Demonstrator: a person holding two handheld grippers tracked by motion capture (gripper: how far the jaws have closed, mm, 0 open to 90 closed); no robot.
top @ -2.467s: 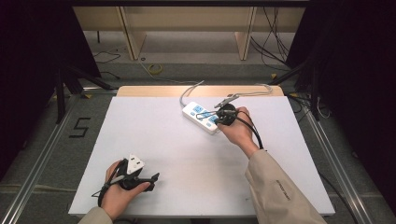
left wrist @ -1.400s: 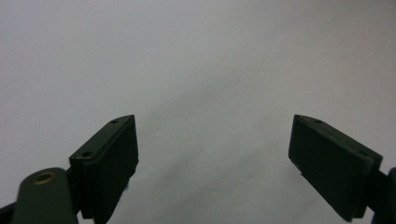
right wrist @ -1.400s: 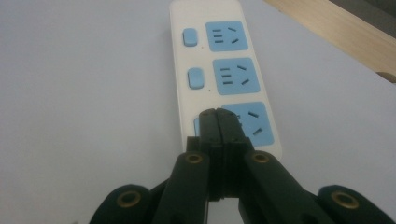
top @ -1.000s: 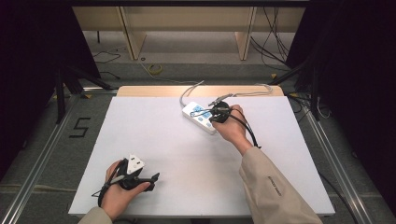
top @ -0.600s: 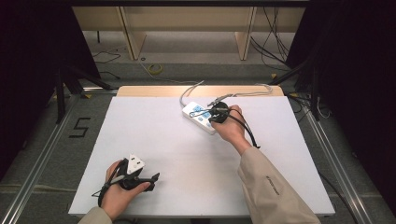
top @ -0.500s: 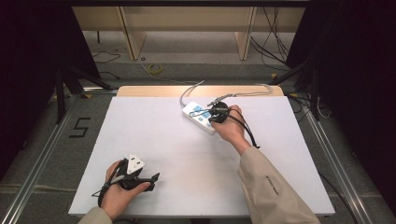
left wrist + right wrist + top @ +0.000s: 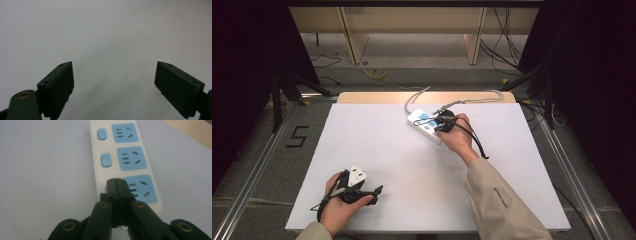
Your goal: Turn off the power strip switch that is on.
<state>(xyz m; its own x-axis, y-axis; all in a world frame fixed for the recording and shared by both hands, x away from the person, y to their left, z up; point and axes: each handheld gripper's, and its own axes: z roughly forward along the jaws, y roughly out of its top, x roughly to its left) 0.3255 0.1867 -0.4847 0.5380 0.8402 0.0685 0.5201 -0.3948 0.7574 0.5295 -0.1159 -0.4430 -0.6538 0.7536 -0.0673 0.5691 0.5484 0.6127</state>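
Your right gripper (image 7: 116, 182) has its jaws pressed flat together with nothing between them, and their tips rest on the white power strip (image 7: 125, 162) at the spot beside its nearest blue socket (image 7: 140, 188), in line with the two blue switches (image 7: 105, 160) farther along. The power strip lies at the far middle of the white table (image 7: 377, 145), its grey cord (image 7: 414, 97) running off past the far edge. Your left gripper (image 7: 362, 189) sits well away from the power strip at the near left corner, jaws spread wide over bare table and holding nothing.

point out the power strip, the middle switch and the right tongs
power strip (image 7: 424, 125), high view, white body
middle switch (image 7: 105, 160), right gripper view, blue button face
right tongs (image 7: 116, 182), right gripper view, closed tips
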